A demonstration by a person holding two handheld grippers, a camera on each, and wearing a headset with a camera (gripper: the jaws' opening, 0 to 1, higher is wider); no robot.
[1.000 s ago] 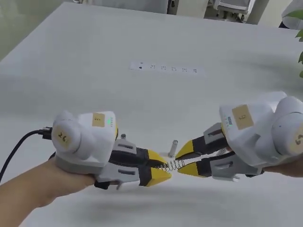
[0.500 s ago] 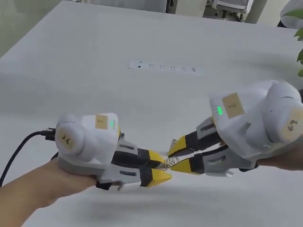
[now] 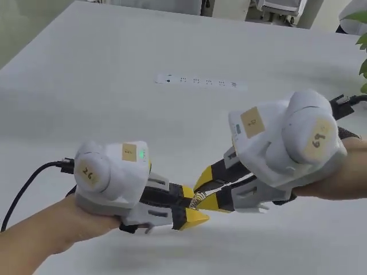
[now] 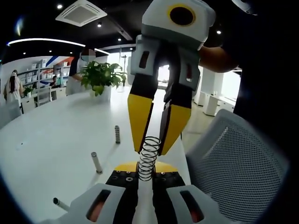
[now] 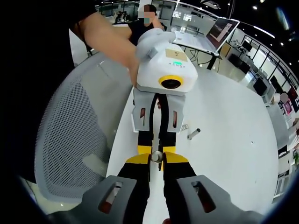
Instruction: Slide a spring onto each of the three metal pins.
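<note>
Left gripper [image 4: 145,171] and right gripper [image 5: 157,161] clamp opposite ends of the spring [image 4: 148,156], aligned between them.

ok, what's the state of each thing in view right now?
left gripper: shut on the spring's near end.
right gripper: jaws flank the spring's far end; clamped or not, cannot tell.
spring: held between both grippers, on no pin.
far pin: upright, surface looks coiled.
middle pin: upright, bare.
near pin: bare, tilt unclear.
</note>
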